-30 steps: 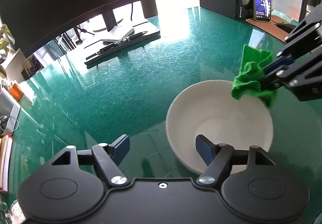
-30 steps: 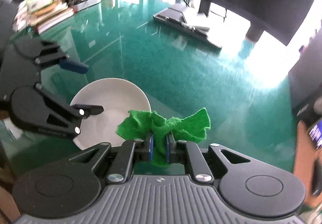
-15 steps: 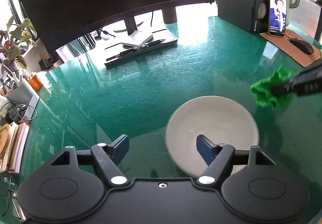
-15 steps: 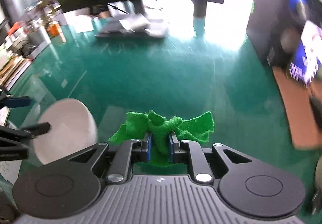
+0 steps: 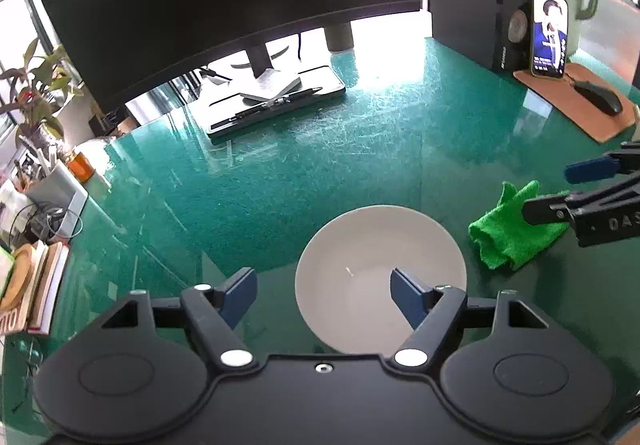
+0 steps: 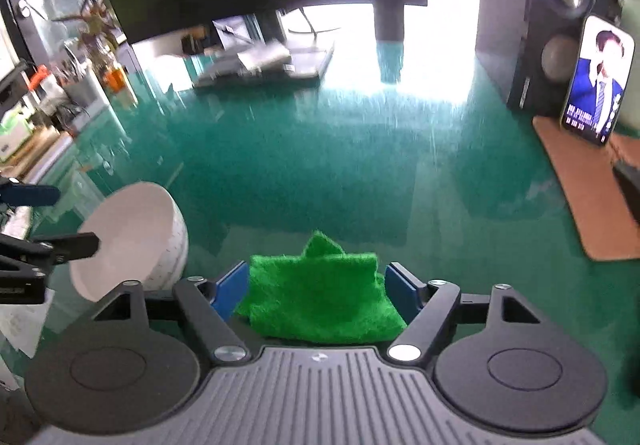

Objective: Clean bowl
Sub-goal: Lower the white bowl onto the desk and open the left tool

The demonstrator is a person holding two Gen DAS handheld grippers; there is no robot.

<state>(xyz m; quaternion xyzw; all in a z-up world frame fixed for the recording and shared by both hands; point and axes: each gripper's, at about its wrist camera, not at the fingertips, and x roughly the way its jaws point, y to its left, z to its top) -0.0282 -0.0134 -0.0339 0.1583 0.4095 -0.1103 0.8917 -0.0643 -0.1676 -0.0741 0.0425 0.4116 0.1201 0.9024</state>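
We note the white bowl (image 5: 380,277) upright on the green table (image 5: 320,165), at about 1 o'clock from the left gripper (image 5: 323,291). That gripper's jaws stand wide apart, one blue finger over the bowl's near inside, the other off its rim; it holds nothing. At 3 o'clock of the bowl, just beside it, lies the green cloth (image 6: 320,297) on the table. Our right gripper (image 6: 314,291) hangs over the cloth, jaws spread to either side of it, not pinching. From the right wrist the bowl sits at 9 o'clock.
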